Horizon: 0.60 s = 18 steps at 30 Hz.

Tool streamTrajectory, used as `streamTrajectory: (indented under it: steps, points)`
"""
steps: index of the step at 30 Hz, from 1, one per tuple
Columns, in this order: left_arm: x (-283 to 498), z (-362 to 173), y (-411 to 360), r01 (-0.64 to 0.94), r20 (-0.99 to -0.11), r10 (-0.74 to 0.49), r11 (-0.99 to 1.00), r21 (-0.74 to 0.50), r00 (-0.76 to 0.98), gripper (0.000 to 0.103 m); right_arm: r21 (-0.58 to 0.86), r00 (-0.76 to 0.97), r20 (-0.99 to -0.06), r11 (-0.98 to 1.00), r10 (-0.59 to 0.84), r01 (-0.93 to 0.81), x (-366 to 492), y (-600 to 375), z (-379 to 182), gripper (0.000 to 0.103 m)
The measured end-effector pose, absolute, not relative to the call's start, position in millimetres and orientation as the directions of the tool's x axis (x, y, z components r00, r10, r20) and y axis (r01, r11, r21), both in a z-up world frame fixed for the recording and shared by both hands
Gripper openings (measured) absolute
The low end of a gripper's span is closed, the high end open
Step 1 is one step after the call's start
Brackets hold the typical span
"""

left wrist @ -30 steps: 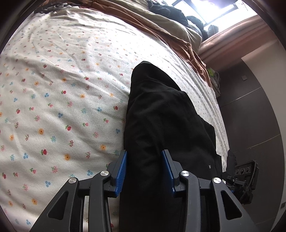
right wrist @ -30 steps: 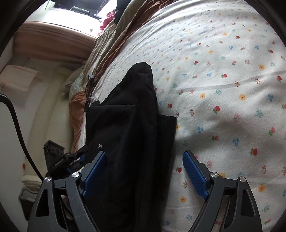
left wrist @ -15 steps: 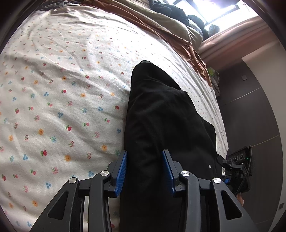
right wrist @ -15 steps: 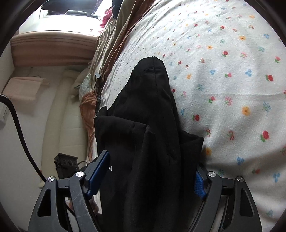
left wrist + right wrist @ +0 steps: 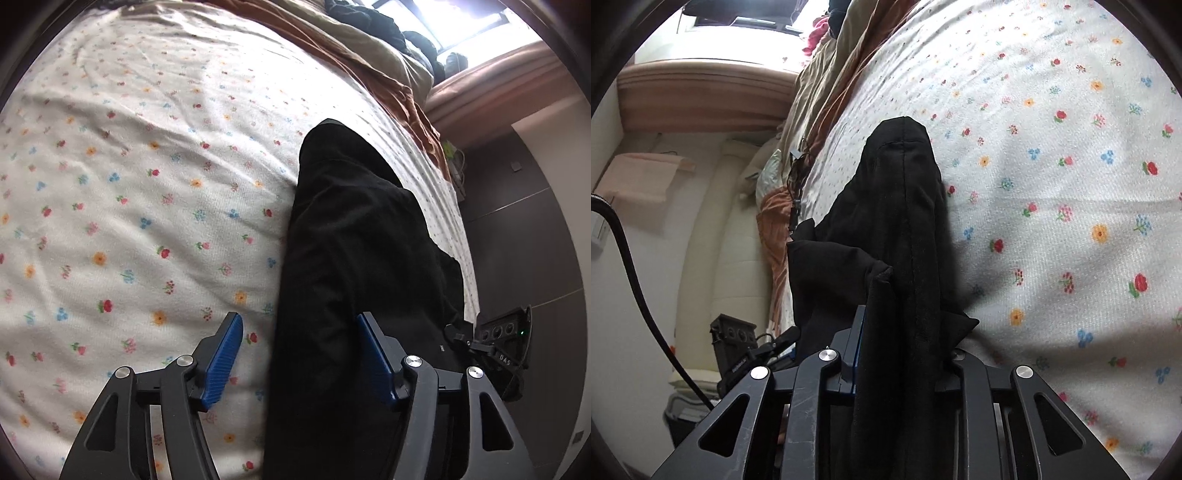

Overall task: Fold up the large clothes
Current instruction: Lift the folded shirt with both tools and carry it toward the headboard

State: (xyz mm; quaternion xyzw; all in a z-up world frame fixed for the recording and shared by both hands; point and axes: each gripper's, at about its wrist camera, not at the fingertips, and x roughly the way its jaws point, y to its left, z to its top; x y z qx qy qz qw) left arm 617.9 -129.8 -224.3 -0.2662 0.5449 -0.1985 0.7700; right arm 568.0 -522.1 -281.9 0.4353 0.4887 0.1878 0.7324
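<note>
1. Reading the visible markings: a small white mark sits on the black garment [image 5: 362,258] near its lower right edge in the left wrist view, too small to read. The dark device [image 5: 506,336] beyond the bed edge carries white letters that appear to read "DAS"; a green light shows on it.
2. Location of the task item: the black garment lies folded lengthwise on the floral bedsheet [image 5: 129,206], near the bed's edge, its narrow end pointing away from both cameras.
3. Left gripper [image 5: 299,363]: jaws stand moderately wide and have just been opening. The garment's edge lies between them, touching the right blue pad; the left pad is clear of the cloth, over the sheet.
4. Right gripper [image 5: 901,354]: jaws have just been closing and now stand narrow, clamped on a bunched fold of the garment [image 5: 901,221]. Cloth hides the right pad; the left blue pad presses against the fabric.
5. Surroundings: a brown blanket [image 5: 369,62] and beige bedding are heaped at the far end of the bed under a bright window [image 5: 476,22]. A black cable [image 5: 631,266] crosses the left side of the right wrist view.
6. Change from the earlier frames: the left pads previously pinched the garment narrowly; the right pads previously straddled it wide apart.
</note>
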Motion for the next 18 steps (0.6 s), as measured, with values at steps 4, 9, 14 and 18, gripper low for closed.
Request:
streamTrajectory:
  steps: [4, 9, 14, 18]
  points:
    - [622, -237, -136, -0.002, -0.673, -0.685, 0.701, -0.714, 0.278, 0.058, 0.824, 0.465, -0.542, 0.55, 0.7, 0.133, 568, -518, -272, 0.019]
    - [607, -220, -138, 0.043, -0.666, -0.677, 0.711, -0.702, 0.314, 0.041, 0.835, 0.5, -0.512, 0.541, 0.699, 0.099, 556, -506, -242, 0.016]
    - [584, -197, -128, 0.049, -0.618, -0.697, 0.677, -0.735, 0.364, 0.035, 0.823, 0.526, -0.495, 0.567, 0.692, 0.03, 535, -485, -197, 0.015]
    - [561, -164, -122, 0.08, -0.591, -0.694, 0.674, -0.735, 0.411, 0.034, 0.814, 0.552, -0.469, 0.58, 0.689, -0.032, 515, -469, -159, 0.015]
